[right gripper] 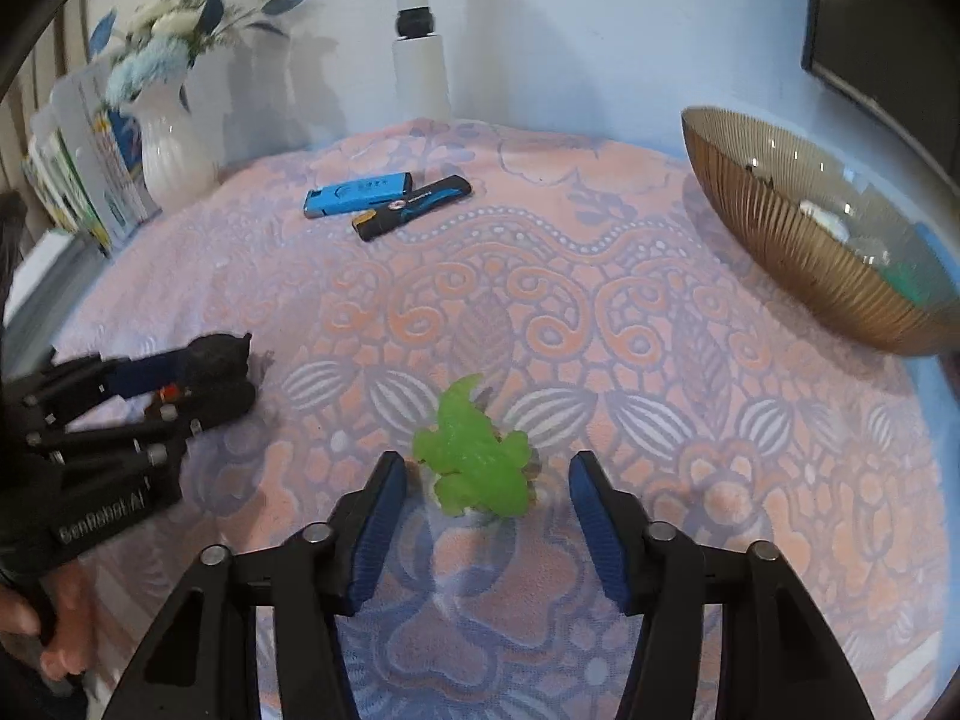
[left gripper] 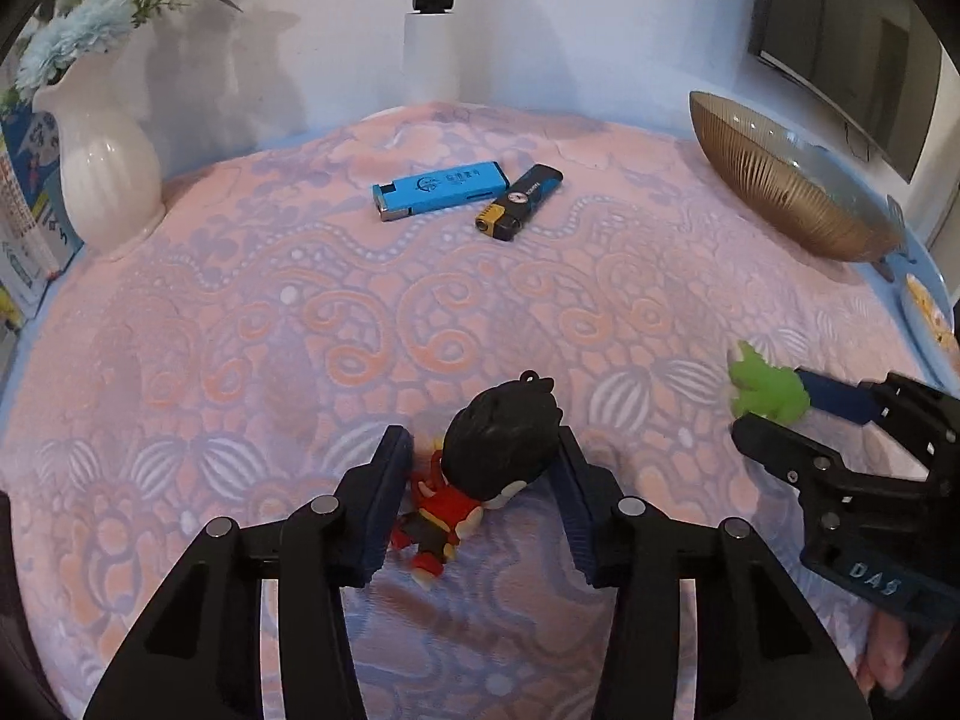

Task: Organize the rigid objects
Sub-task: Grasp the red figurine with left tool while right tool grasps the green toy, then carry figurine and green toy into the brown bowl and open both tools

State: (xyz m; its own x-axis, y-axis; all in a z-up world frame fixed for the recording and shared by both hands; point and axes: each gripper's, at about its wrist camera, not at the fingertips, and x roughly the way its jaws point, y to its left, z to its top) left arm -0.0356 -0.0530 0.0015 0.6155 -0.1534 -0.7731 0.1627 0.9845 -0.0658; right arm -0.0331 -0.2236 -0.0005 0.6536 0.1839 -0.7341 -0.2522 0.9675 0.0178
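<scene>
Left gripper [left gripper: 486, 450] clamped on black-haired figurine [left gripper: 480, 468], lying on patterned cloth [left gripper: 300, 330]. Right gripper [right gripper: 486, 480] jaws apart, green toy [right gripper: 477, 450] between, pads not touching. Open cloth beyond the toy up to two lighters [right gripper: 387, 201]; ribbed bowl [right gripper: 774, 252] at cloth's right edge, vase [right gripper: 174, 144] far-left corner.

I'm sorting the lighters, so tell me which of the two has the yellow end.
The black lighter, lying right of the light blue lighter in the left wrist view. Its near end is yellow; the blue one's end is silver.
</scene>
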